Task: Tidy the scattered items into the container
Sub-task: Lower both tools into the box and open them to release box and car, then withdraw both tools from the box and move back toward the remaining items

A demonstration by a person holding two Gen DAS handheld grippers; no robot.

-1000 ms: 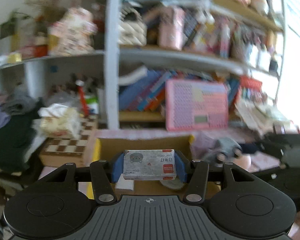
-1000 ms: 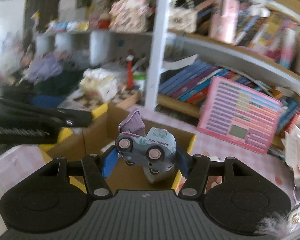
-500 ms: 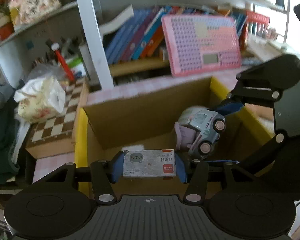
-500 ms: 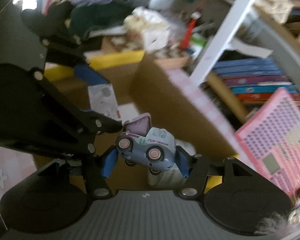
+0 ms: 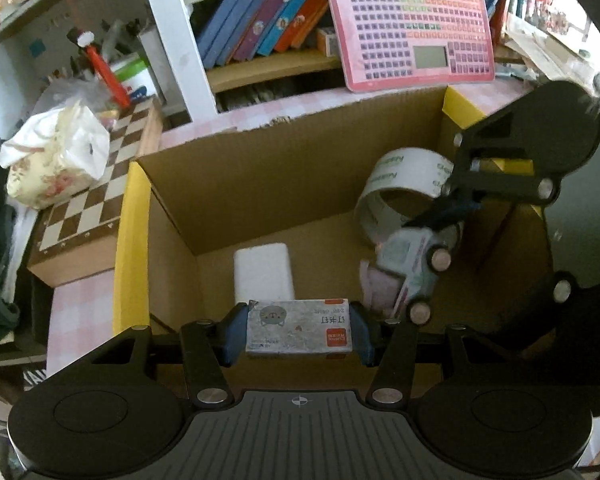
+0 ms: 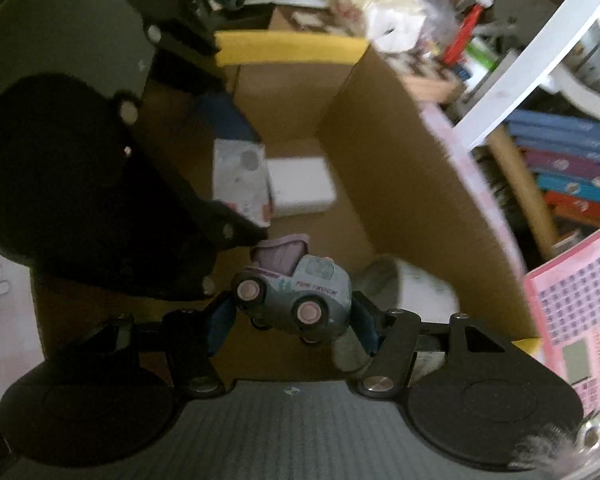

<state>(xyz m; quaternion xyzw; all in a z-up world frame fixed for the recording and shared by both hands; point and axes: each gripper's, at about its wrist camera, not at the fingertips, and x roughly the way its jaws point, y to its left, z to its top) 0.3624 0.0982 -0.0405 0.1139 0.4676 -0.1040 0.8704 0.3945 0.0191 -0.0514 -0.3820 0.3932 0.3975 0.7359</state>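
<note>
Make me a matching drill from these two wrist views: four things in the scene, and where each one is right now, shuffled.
Things:
1. small grey box
2. toy truck
3. white block
4. tape roll

Places:
A. lying flat on the floor of the cardboard box
B. clamped in the right tool
C. standing on edge at the carton's right side
D. clamped in the left tool

Pairs: 1-D, 2-B, 3-A, 4-C
</note>
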